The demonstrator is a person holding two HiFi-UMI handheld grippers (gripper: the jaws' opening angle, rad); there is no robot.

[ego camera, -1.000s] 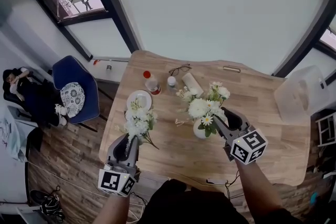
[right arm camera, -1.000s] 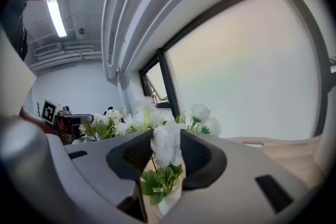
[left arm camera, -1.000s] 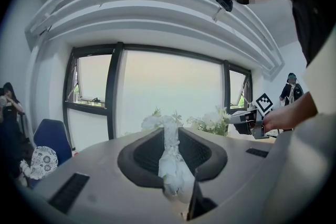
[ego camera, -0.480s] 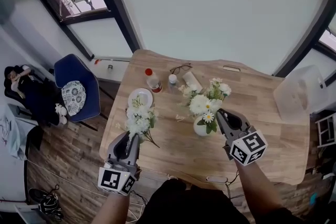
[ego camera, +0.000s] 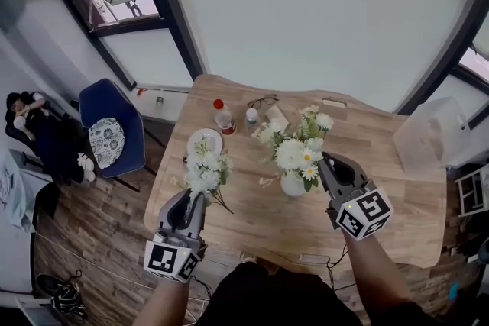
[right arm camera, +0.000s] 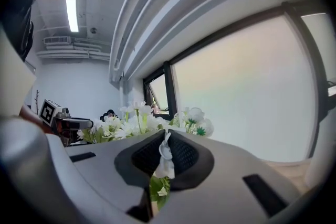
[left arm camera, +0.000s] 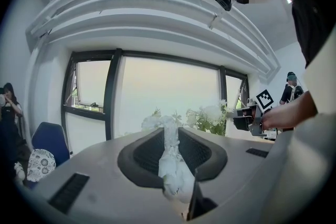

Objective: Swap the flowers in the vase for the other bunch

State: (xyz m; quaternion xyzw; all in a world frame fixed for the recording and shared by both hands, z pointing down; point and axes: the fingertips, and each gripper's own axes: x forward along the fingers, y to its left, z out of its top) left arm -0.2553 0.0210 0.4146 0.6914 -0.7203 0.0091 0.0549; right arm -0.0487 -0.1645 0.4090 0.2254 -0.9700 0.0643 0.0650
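The desk lies open across its right half and near edge. Toward the far left, a plate, two bottles and glasses crowd it; the vase with its flowers rises mid-desk, the other bunch at left.

This looks like an office or meeting room: a wooden table stands before tall dark-framed windows, with a blue chair, a plank floor and a ceiling tube lamp.

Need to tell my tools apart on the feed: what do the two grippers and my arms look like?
Both the left gripper and right gripper are rounded grey shells with dark-lined jaws, each carrying a white cube of black square markers. The person wears a dark top.
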